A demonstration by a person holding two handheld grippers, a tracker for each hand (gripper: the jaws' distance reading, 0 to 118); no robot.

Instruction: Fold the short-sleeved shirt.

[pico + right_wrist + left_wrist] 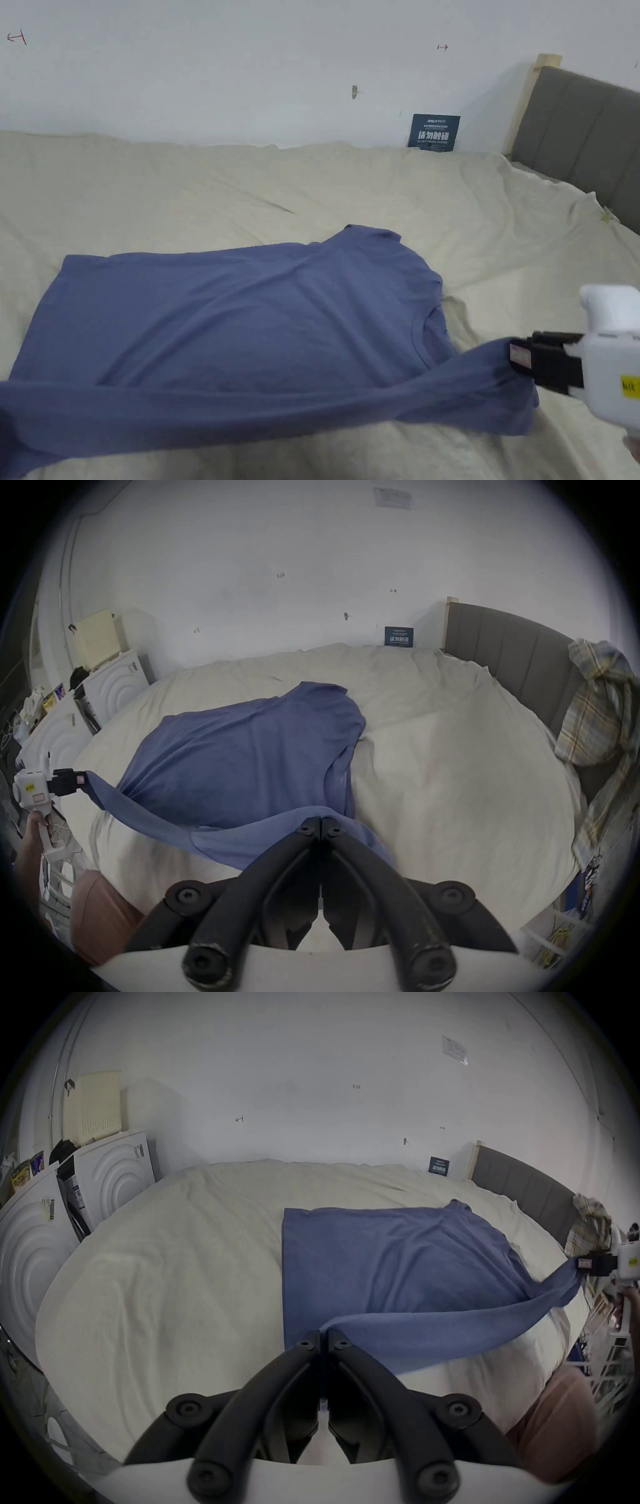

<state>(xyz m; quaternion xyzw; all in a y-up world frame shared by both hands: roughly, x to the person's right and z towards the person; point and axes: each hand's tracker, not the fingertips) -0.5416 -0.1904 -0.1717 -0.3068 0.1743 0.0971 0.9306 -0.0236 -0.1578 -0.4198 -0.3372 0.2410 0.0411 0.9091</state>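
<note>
A blue short-sleeved shirt (pixel 250 312) lies on the bed, its hem to the left and its collar to the right. Its near edge is lifted off the sheet and stretched in a band between both grippers. My right gripper (pixel 517 357) is shut on the near shoulder end; its jaws meet on the cloth in the right gripper view (pixel 321 821). My left gripper (pixel 323 1335) is shut on the near hem corner of the shirt (pixel 381 1262). Each gripper view shows the other gripper farther off: the right gripper (pixel 585 1271) and the left gripper (pixel 81 779), both pinching the shirt (pixel 242 750).
A cream sheet (pixel 187 187) covers the bed, with open room beyond and right of the shirt. A grey headboard (pixel 581 137) stands at the right, a plaid shirt (pixel 595 722) draped over it. White cabinets (pixel 114 1172) stand at the left. A blue card (pixel 434 132) leans on the wall.
</note>
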